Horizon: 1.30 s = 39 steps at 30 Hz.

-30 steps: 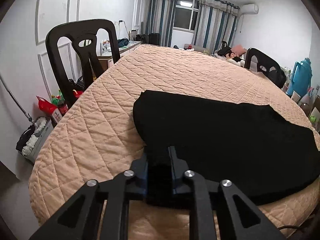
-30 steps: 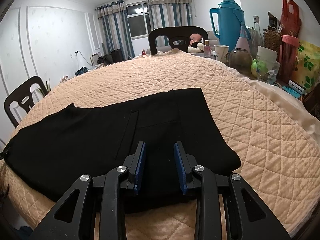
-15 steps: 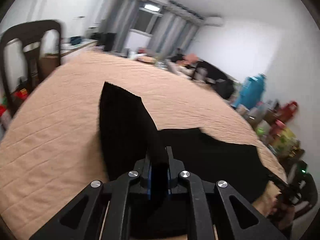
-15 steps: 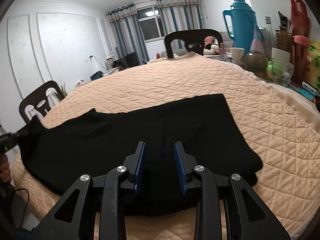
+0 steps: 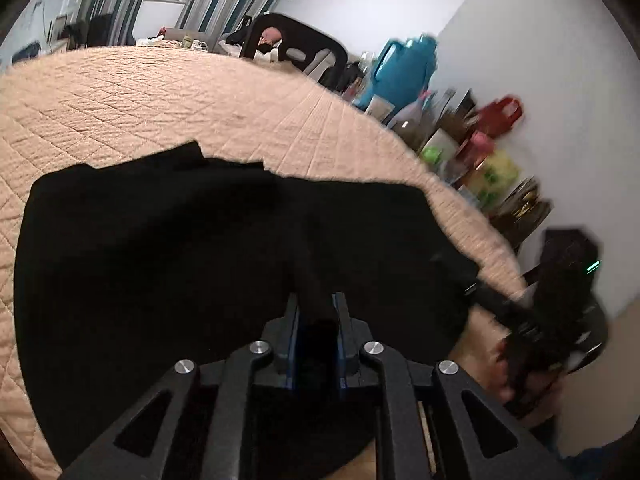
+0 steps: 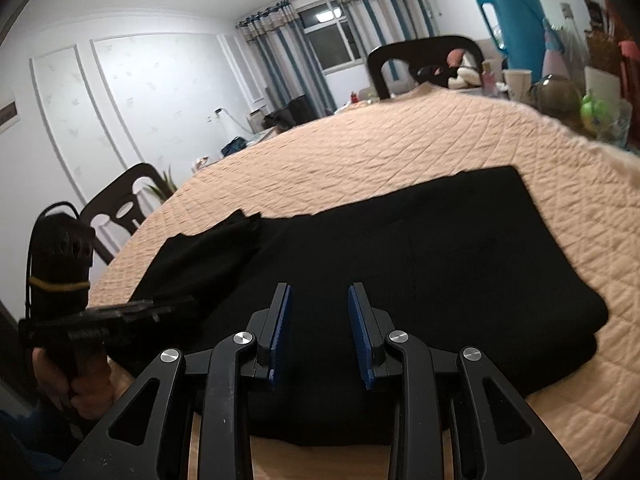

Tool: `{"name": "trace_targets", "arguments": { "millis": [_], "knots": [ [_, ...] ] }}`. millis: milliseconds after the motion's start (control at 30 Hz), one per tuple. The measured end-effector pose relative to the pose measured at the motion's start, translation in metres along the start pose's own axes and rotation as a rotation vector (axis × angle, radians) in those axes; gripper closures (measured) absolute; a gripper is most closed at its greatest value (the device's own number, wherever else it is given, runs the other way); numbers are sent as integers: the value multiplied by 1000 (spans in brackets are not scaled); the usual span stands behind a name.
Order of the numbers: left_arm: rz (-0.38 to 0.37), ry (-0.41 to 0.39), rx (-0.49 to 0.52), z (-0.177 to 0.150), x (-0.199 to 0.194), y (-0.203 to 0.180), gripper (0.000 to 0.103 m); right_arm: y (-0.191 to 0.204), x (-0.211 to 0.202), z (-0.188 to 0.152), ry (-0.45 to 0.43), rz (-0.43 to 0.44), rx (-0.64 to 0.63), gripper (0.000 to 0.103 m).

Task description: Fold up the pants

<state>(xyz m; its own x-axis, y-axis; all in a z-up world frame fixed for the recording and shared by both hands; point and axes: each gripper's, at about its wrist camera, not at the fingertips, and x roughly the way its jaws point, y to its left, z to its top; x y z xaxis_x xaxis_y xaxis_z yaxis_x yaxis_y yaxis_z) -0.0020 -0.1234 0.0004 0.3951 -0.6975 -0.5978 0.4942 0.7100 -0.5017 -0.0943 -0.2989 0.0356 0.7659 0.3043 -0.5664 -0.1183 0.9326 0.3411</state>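
- Left gripper (image 5: 316, 312): jaws opening, a ridge of the black pants (image 5: 160, 264) still sitting between the pads.
- Right gripper (image 6: 319, 320): jaws standing apart, gripping nothing, hovering just over the near pants edge.
- Pants are lying doubled over on the quilted counter (image 6: 400, 152), close to its near edge.
- Blue thermos (image 6: 516, 20) is standing at the far right edge.

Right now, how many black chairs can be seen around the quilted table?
2. One chair stands at the table's far end, near the blue thermos. Another chair stands at the table's left side in the right wrist view. Others may be out of frame.
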Motion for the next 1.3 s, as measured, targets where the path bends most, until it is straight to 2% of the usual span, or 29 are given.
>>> {"name": "trace_targets", "arguments": {
  "millis": [67, 133, 200, 300, 367, 500, 633, 767, 867, 900, 1000, 1167, 1233, 1300],
  "knots": [
    [-33, -21, -25, 1, -15, 4, 70, 3, 4, -2, 21, 34, 6, 73],
    [-44, -60, -25, 2, -29, 5, 69, 9, 9, -2, 39, 83, 15, 73],
    [-50, -103, -37, 3, -46, 10, 62, 15, 11, -3, 55, 125, 19, 73],
    [13, -172, -52, 3, -62, 22, 61, 26, 19, -2, 84, 191, 17, 63],
    [76, -193, -64, 1, -70, 36, 61, 34, 28, -1, 113, 225, 6, 62],
    [161, -197, -120, -7, -73, 64, 61, 46, 52, 0, 200, 208, -21, 62],
    [174, -195, -151, -20, -72, 77, 61, 54, 67, 9, 228, 193, -27, 62],
    [181, -200, -142, -23, -72, 75, 61, 60, 77, 14, 254, 179, -24, 62],
    [186, -197, -135, -22, -71, 74, 61, 63, 77, 12, 288, 243, -18, 61],
    [188, -195, -134, -22, -70, 74, 61, 64, 77, 12, 289, 247, -19, 62],
    [190, -194, -130, -21, -69, 72, 61, 59, 80, 12, 292, 230, 8, 90],
    [189, -187, -132, -22, -66, 74, 61, 55, 71, 14, 240, 231, 24, 100],
    [188, -186, -131, -22, -65, 74, 61, 54, 63, 16, 201, 245, 33, 100],
    [188, -184, -129, -23, -66, 74, 61, 56, 56, 17, 176, 223, 23, 100]
  ]
}}
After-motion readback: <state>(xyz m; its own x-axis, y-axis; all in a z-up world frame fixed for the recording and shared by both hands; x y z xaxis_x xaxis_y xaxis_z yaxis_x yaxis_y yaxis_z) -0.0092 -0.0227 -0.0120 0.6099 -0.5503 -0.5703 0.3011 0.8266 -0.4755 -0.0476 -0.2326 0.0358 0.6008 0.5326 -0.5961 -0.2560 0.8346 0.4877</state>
